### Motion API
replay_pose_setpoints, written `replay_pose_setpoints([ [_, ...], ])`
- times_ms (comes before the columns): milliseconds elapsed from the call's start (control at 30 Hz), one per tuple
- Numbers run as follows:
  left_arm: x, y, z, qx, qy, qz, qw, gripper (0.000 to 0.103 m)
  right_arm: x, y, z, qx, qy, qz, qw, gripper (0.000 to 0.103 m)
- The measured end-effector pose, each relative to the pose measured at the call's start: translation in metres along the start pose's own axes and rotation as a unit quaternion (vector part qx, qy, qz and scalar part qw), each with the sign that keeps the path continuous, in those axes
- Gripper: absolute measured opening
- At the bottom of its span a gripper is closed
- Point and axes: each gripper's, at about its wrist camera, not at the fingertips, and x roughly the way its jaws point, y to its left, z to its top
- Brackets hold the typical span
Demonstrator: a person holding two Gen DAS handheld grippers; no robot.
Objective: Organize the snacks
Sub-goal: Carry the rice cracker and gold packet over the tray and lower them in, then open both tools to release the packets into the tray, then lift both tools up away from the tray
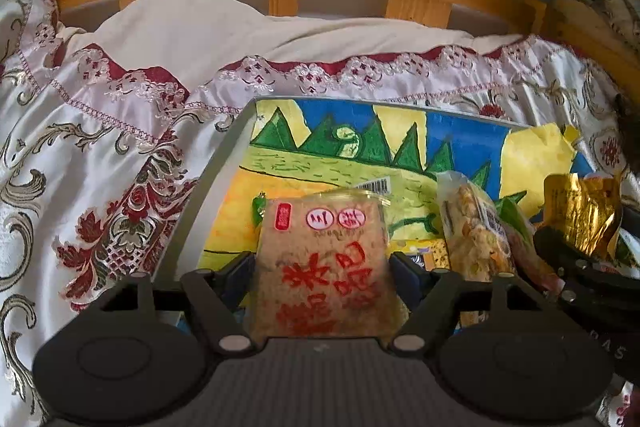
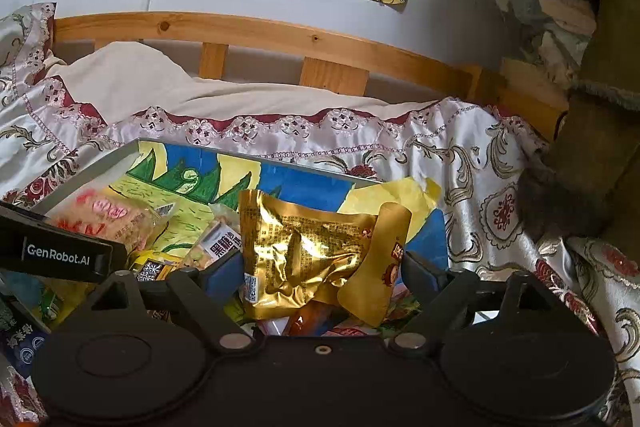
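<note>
Only the left view shows the left gripper (image 1: 324, 267) clasping a red-lettered pack (image 1: 324, 267). Opposite, the right gripper (image 2: 323, 273) straddles a gold pouch (image 2: 304, 259), grip unclear.

Lower part of tan snack packet (image 1: 320, 267) hidden behind left gripper (image 1: 322, 273) body. Gold pouch (image 2: 296, 255) covers the snacks beneath it between right gripper (image 2: 324, 275) fingers; orange wrapper (image 2: 308, 321) there, probably another snack, unreadable.
</note>
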Motion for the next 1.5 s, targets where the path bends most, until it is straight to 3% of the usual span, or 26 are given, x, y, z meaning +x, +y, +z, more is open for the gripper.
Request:
replay_pose_setpoints([
  [333, -0.024, 0.014, 0.005, -0.036, -0.018, 0.001, 0.9992, 0.088, -0.012, -0.005, 0.003, 0.012, -0.023, 0.010, 1.000, 0.100],
  [500, -0.051, 0.021, 0.005, -0.042, -0.057, 0.022, 0.9972, 0.097, -0.031, -0.015, 0.009, 0.045, -0.047, 0.019, 0.998, 0.102],
  [667, -0.094, 0.025, 0.000, -0.030, -0.123, 0.035, 0.9913, 0.102, -0.072, -0.028, 0.017, 0.070, -0.104, 0.028, 0.992, 0.102],
  [867, -0.148, 0.027, -0.008, -0.029, -0.163, 0.028, 0.9858, 0.102, -0.129, -0.038, 0.027, 0.073, -0.164, 0.036, 0.983, 0.102],
  [1100, -0.212, 0.033, -0.045, -0.040, -0.202, 0.047, 0.9774, 0.102, -0.194, -0.035, 0.016, 0.083, -0.185, 0.050, 0.978, 0.102],
  [1267, -0.250, 0.045, -0.072, -0.049, -0.212, 0.056, 0.9744, 0.102, -0.230, -0.027, -0.001, 0.095, -0.175, 0.068, 0.978, 0.102],
  [1500, -0.285, 0.052, -0.109, -0.034, -0.184, 0.091, 0.9781, 0.102, -0.277, -0.019, -0.026, 0.078, -0.168, 0.088, 0.979, 0.102],
])
